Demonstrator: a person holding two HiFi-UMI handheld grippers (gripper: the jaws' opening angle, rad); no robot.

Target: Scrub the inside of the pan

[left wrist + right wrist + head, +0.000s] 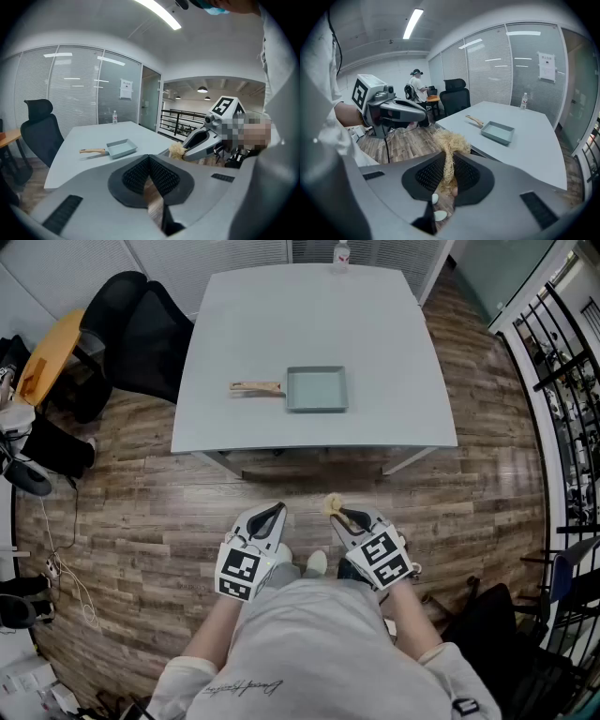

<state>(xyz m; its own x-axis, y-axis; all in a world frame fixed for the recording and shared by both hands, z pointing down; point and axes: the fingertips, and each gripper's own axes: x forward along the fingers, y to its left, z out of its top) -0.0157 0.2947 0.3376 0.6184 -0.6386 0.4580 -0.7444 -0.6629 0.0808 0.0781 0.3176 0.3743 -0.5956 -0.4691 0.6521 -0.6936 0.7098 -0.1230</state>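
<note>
A square pale-green pan (317,389) with a wooden handle (255,386) lies on the grey table (394,352), well ahead of both grippers. It also shows as the pan (121,148) in the left gripper view and the pan (497,131) in the right gripper view. My left gripper (269,514) is shut with nothing between its pads (161,174). My right gripper (336,511) is shut on a straw-coloured fibre scrubber (449,146), which sticks out past the jaw tips as a tuft (331,505). Both grippers hang over the wooden floor, short of the table's near edge.
A clear bottle (341,253) stands at the table's far edge. Black office chairs (141,329) stand left of the table, with bags and cables on the floor further left. A black metal railing (562,381) runs along the right. A person stands far off in the right gripper view.
</note>
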